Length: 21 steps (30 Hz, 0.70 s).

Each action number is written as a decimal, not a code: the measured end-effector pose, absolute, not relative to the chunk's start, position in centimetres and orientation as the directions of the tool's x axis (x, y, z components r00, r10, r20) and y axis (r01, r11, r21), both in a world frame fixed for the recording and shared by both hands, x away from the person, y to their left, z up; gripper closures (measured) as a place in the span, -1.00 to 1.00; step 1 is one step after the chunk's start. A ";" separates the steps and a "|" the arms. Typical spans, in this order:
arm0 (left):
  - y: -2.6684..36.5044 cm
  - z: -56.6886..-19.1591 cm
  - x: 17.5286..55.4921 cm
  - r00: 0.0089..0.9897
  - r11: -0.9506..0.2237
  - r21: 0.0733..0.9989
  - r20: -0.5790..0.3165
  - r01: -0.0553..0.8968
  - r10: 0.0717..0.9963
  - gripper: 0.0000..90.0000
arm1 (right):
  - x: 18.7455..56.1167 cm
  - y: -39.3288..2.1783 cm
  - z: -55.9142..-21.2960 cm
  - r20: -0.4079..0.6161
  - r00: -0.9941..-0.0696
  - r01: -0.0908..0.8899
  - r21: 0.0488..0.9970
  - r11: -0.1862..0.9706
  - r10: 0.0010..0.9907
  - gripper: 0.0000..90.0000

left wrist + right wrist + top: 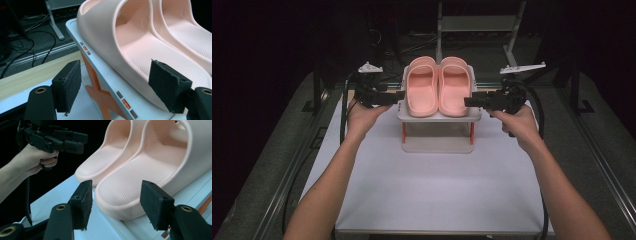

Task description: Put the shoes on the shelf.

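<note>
From the high view, we hold the left gripper (399,96) and right gripper (468,102) at either side of a pair of pink slippers (438,86) resting side by side on a small white rack (438,117) with orange struts, on the white surface (432,185); both point inward, touching nothing. In the left gripper view, our jaws stand apart around the rack's edge and the near slipper (130,42), pads clear; grey and orange marks on the rack (125,102) carry no readable writing. In the right gripper view, jaws apart before the other slipper (140,177)'s heel end; we judge this a release or approach; next, either closing on a rim or drawing back.
</note>
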State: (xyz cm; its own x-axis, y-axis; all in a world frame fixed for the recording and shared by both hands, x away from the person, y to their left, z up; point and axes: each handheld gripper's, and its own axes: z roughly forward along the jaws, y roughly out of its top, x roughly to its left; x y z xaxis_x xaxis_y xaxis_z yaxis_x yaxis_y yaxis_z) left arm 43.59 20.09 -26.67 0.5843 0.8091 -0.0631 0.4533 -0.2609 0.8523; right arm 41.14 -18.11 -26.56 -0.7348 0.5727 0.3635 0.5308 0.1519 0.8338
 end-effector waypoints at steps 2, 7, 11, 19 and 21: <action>20.1 -26.7 43.5 0.582 -0.261 0.853 -0.061 0.453 0.811 -0.49 | 41.0 -18.1 -26.6 0.367 -0.734 0.532 0.834 0.148 0.571 -0.05; 20.2 -26.7 42.9 0.582 -0.262 0.856 -0.055 0.446 0.811 -0.50 | 40.7 -18.2 -26.6 0.366 -0.739 0.528 0.836 0.150 0.566 -0.07; 20.4 -26.9 42.2 0.583 -0.263 0.858 -0.051 0.441 0.811 -0.52 | 40.2 -18.2 -26.5 0.366 -0.745 0.525 0.837 0.152 0.558 -0.07; 20.9 -27.2 41.4 0.586 -0.250 0.864 -0.062 0.437 0.808 -0.54 | 39.4 -18.4 -27.1 0.367 -0.747 0.522 0.840 0.148 0.554 -0.08; 20.9 -27.5 41.0 0.589 -0.260 0.862 -0.055 0.436 0.806 -0.56 | 39.2 -18.4 -27.2 0.363 -0.749 0.520 0.840 0.154 0.554 -0.09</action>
